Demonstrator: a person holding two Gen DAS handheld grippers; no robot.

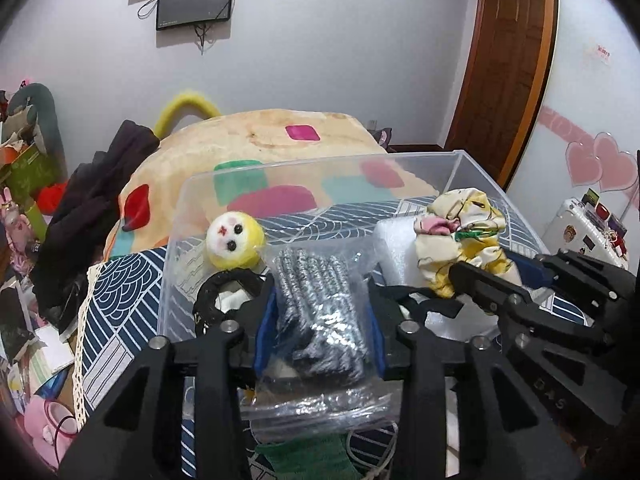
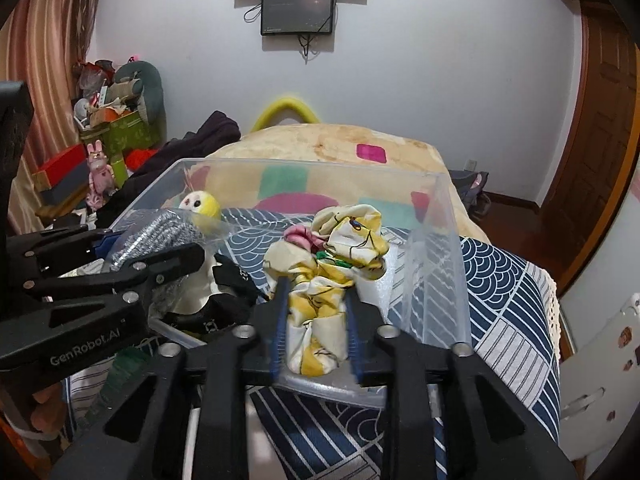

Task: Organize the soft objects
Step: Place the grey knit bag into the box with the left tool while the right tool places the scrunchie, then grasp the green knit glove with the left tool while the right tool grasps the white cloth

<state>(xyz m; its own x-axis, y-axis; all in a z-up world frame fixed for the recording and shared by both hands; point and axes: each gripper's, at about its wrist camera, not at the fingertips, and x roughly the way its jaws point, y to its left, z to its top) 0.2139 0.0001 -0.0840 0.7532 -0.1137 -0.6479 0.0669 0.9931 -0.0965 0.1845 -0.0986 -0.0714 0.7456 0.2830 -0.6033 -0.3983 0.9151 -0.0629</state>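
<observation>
Clear plastic is walling the bin, which is sitting on the patterned bed cover, and both loads are hanging inside it near its front edge. The left gripper is straddling a bagged grey knit; the right gripper is straddling a yellow cloth. Both sets of jaws are standing a little apart, seemingly loosening rather than clenching. Dropping-off looks like the step in hand; next, I'd judge, spreading wider and backing out cleanly.

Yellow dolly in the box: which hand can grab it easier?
Left, I think. The yellow dolly sits just ahead of the left gripper, past the bag between its jaws; the right gripper is farther across, around the yellow cloth.
</observation>
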